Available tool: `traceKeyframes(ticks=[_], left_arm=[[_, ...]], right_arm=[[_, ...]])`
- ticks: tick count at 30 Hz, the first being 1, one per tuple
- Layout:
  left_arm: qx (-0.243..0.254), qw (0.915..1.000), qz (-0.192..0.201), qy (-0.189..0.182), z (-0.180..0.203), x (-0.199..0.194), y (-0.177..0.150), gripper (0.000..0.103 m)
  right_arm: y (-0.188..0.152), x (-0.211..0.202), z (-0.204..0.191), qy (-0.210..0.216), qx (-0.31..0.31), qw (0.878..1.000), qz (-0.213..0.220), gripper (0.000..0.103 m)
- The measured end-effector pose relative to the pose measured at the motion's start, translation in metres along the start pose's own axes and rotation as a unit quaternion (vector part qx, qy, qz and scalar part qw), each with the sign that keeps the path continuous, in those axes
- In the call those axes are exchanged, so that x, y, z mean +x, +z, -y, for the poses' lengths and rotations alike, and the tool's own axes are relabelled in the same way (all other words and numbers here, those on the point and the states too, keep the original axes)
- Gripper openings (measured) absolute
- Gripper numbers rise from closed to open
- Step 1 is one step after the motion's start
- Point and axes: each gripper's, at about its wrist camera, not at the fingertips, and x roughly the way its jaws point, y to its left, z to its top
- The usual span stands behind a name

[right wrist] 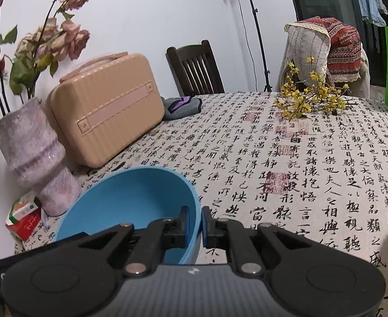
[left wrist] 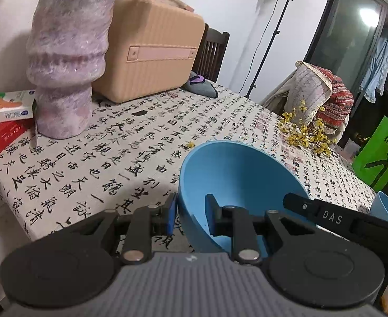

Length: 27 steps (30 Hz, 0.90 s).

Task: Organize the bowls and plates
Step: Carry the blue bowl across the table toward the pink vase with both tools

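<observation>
A blue bowl (left wrist: pixel 233 174) hangs tilted just above the calligraphy tablecloth (left wrist: pixel 109 163), carried by both grippers. My left gripper (left wrist: pixel 191 218) is shut on the bowl's left wall, one pad outside and one inside. A black finger (left wrist: pixel 299 204) of the right gripper reaches the bowl's right rim. In the right wrist view the same blue bowl (right wrist: pixel 130 198) sits at lower left, and my right gripper (right wrist: pixel 196 227) is shut on its right rim. A pale blue vessel (left wrist: pixel 386 208) shows at the right edge, mostly cut off.
A purple vase (left wrist: pixel 64 60) of dried roses, a beige case (left wrist: pixel 151 50) and small boxes (left wrist: pixel 6 121) stand along the wall. Grey cloth (right wrist: pixel 182 107) and a yellow flower sprig (right wrist: pixel 307 100) lie farther back. Chairs (right wrist: pixel 194 68) and a green bag (left wrist: pixel 378 153) flank the table.
</observation>
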Motion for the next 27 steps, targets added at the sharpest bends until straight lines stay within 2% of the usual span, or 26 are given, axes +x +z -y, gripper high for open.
traceKeyframes(ticks=[16,27], left_arm=[[-0.005,1.0000,-0.004,0.001,-0.024,0.017,-0.005,0.023],[0.002,0.9999,0.000,-0.013,-0.023,0.019,-0.012,0.025]], right_arm=[[-0.017,0.021,-0.013,-0.004,0.006,1.000,-0.004,0.009],[-0.026,0.020,-0.012,-0.012,0.004,1.000,0.006,0.012]])
